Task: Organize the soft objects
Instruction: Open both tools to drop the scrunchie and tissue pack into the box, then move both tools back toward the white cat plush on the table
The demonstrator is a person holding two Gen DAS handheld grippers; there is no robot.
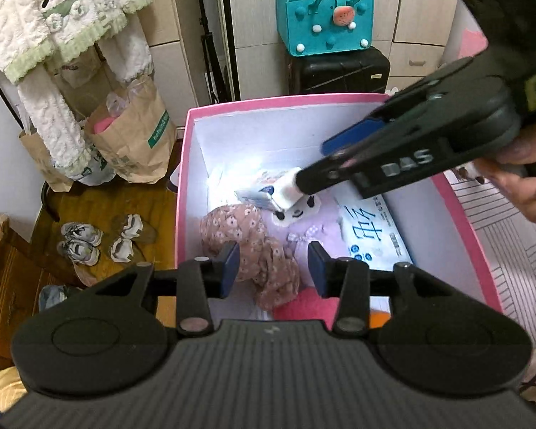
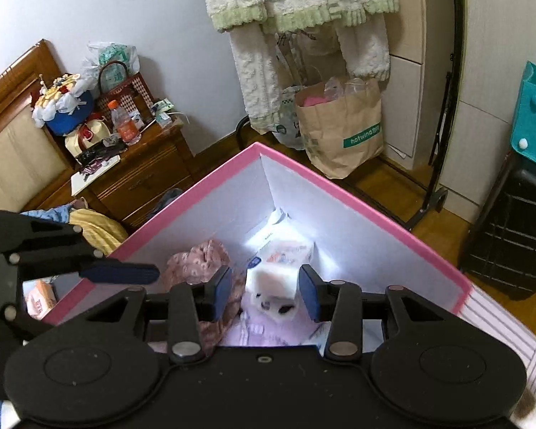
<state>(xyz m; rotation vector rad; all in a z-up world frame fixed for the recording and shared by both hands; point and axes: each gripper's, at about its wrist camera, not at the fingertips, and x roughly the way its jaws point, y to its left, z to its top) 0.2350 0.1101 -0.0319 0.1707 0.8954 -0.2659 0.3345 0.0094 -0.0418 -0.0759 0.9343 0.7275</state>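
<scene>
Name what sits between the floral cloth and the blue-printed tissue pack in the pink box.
A lilac plush toy lies between the floral cloth and the tissue pack, clearest in the left wrist view.

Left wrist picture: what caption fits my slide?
Right gripper lowers a white tissue pack into the pink box.

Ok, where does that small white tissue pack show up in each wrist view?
Left wrist: tissue pack at picture centre, at the right claw tip.
Right wrist: tissue pack centre, between the claw fingers.
Shared landmark: pink-rimmed box holding it.
</scene>
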